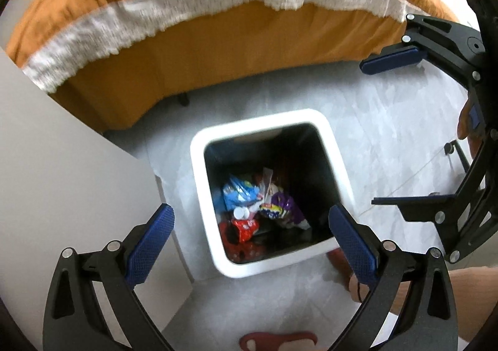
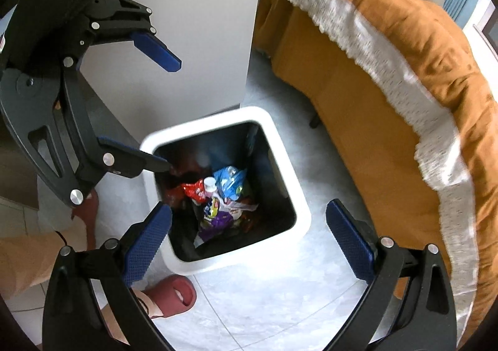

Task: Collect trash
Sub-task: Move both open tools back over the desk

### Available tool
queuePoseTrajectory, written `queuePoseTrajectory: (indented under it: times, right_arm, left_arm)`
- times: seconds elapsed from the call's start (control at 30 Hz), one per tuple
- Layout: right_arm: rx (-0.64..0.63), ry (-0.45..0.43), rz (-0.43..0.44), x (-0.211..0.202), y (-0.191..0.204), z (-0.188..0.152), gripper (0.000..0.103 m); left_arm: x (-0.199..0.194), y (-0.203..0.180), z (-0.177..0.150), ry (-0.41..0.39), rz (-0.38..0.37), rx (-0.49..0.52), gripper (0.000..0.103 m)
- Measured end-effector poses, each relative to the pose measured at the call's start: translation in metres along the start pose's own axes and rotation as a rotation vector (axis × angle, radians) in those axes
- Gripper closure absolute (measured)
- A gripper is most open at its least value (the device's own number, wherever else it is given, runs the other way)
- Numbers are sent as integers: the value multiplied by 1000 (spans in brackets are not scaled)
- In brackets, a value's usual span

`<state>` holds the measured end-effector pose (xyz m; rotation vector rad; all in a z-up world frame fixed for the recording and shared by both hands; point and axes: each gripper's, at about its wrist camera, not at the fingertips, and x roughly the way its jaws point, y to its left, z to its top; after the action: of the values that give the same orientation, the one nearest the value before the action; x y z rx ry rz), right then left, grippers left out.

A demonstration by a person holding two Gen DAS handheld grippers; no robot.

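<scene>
A white square trash bin with a dark liner stands on the pale floor, below both grippers; it also shows in the right wrist view. Inside lie several wrappers: a blue bag, a red packet, a purple wrapper and a white bottle cap. The same trash shows in the right wrist view. My left gripper is open and empty above the bin; it also shows in the right wrist view. My right gripper is open and empty above the bin; it also shows in the left wrist view.
A bed with an orange cover and white fringed band runs behind the bin, also in the right wrist view. A white cabinet side stands next to the bin. The person's foot in a red slipper is on the floor by the bin.
</scene>
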<state>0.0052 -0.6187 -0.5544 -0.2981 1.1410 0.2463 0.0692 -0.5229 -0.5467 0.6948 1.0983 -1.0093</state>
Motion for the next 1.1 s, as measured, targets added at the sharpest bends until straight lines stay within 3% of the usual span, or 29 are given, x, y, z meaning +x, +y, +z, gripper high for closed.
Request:
queuePoseTrajectory:
  times: [0.17, 0.33, 0.53, 0.8, 1.1]
  right_arm:
    - [53, -59, -22, -63, -4, 27, 4]
    - [213, -107, -32, -121, -14, 48, 4]
    - [315, -210, -97, -197, -20, 75, 4]
    - [340, -378, -156, -292, -11, 116, 4]
    - [319, -528, -74, -346, 27, 182, 4]
  left_arm:
    - [-66, -1, 20, -70, 21, -6, 5]
    - [-130, 2, 34, -139, 49, -54, 5]
    - [-220, 6, 45, -252, 95, -104, 5]
    - [-330, 16, 51, -385, 180, -167, 5]
    - [-433, 56, 16, -483, 351, -299, 5]
